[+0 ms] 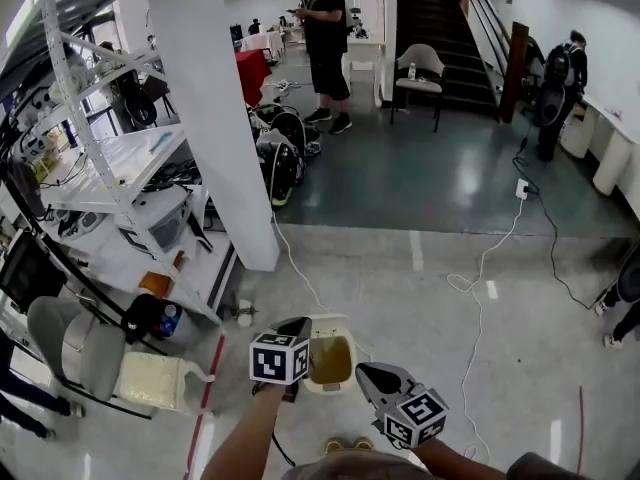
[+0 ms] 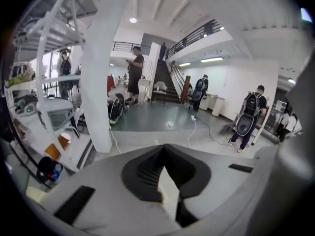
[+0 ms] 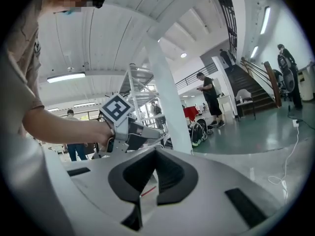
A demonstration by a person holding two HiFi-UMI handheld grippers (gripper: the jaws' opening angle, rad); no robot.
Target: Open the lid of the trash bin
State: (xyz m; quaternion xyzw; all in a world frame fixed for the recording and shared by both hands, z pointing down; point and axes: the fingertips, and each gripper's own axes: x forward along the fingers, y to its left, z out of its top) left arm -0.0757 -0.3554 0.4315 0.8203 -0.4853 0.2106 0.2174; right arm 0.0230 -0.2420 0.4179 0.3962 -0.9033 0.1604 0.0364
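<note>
The trash bin is a small cream bin on the floor just ahead of me, and its brownish inside shows from above. My left gripper hovers at the bin's far left rim with its jaws shut; whether it touches the rim is unclear. My right gripper hangs to the right of the bin, apart from it, also shut. In the left gripper view the left gripper has its tips together. The right gripper view shows the right gripper closed, with the left gripper beyond it.
A white pillar stands ahead on the left beside a metal shelving rack. A grey chair and a cream container sit to the left. A white cable crosses the floor. A person stands far ahead.
</note>
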